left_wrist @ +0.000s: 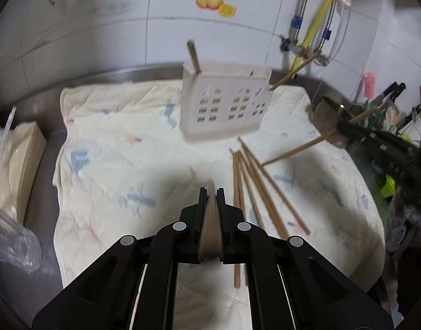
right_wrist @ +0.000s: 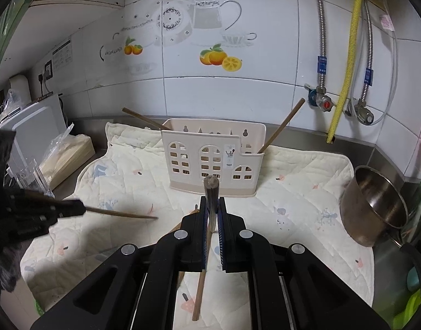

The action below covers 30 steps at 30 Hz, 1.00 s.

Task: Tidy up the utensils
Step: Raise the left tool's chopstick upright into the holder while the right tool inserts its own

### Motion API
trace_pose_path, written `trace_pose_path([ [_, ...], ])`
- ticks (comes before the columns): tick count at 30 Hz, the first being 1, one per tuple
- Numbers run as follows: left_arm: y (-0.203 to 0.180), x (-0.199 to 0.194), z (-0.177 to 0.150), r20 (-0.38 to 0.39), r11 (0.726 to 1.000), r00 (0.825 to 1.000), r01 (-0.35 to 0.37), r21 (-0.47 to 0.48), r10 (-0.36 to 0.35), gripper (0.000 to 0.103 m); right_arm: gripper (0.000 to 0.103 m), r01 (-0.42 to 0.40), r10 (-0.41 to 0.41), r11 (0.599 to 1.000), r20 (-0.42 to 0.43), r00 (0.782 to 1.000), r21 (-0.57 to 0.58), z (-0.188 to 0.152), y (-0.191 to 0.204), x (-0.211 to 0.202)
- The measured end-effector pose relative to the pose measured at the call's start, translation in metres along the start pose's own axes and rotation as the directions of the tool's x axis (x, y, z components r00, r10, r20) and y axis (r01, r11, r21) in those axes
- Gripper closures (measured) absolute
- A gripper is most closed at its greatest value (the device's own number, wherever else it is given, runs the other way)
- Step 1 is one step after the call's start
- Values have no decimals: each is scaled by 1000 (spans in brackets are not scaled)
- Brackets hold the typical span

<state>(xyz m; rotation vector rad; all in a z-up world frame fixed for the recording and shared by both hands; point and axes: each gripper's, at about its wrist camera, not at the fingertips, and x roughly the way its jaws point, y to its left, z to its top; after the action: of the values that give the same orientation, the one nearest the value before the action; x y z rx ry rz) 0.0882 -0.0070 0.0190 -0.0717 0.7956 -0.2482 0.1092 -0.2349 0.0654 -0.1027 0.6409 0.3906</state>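
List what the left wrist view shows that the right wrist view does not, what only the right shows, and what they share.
Only the left wrist view: the loose bundle of chopsticks lying on the cloth, and knife handles at the far right.

Only the right wrist view: the teapot decal on the wall tiles, and a white appliance at the left.

Both: the beige utensil holder with a chopstick leaning out at each end, the quilted cloth, the steel pot, and each gripper, left and right, shut on its own chopstick.
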Motion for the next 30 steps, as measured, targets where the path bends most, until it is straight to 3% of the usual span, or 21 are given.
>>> trace_pose_path([
  [9,-13,-7,32,24,999,999,21,39,-22,98,96,-20,20,1000,-5,1000,-7,24,-7,2],
  [21,-36,-48,119,170,991,980,84,101,-100,98,96,-20,20,1000,64,998,-12,123,-39,-21],
  [25,-35,-51,149,229,994,972,21,107,-45,98,96,-8,9,1000,108,994,-7,156,-47,-27],
  [30,-24,-30,174,231,996,973,-41,73,23,98,96,12,-14,1000,116,993,14,177,-54,-10],
])
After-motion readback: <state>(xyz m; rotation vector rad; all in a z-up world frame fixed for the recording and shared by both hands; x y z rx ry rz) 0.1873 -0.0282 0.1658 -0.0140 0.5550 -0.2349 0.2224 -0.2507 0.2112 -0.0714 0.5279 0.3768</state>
